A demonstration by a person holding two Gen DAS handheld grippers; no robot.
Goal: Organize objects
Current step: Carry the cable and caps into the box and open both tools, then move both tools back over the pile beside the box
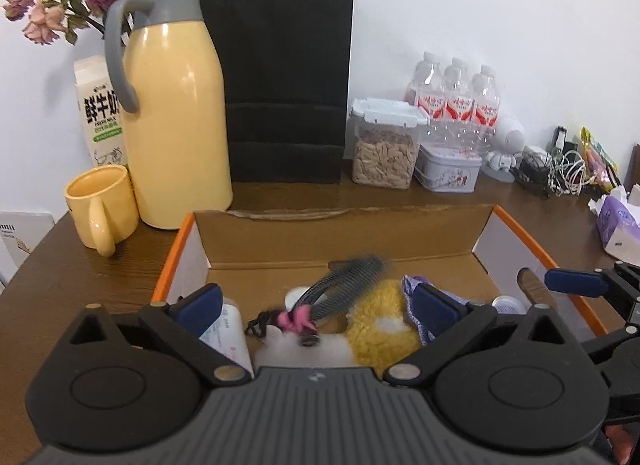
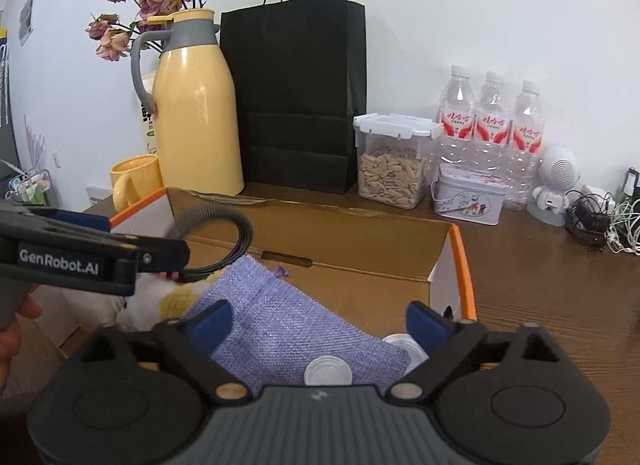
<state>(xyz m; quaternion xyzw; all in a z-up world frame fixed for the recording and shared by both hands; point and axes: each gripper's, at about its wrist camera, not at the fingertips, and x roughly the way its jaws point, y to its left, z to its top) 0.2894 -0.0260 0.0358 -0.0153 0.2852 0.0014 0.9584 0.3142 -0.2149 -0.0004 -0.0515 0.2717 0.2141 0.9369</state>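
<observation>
Both grippers hang over the open cardboard box point(image 1: 344, 237), their jaws spread wide with nothing clamped. Between the spread fingers of the left gripper point(image 1: 316, 305) a dark toothed headband point(image 1: 344, 279) with a pink bow point(image 1: 298, 317) shows blurred above the other things, touching neither pad; whether it has settled I cannot tell. The right gripper point(image 2: 318, 325) stands open just above a lilac woven pouch point(image 2: 288, 325) lying flat in the box, probably set there to tidy it away. Beside it are a yellow fluffy thing point(image 1: 378, 329) and a white tube point(image 1: 230, 329), so the box seems to be the collecting place. Only the right view shows the headband's full loop and two white caps point(image 2: 328, 371) near the pouch; only the left shows the tube and bow. The desk point(image 1: 80, 277) behind carries a yellow jug point(image 1: 176, 113) and mug point(image 1: 102, 205).
</observation>
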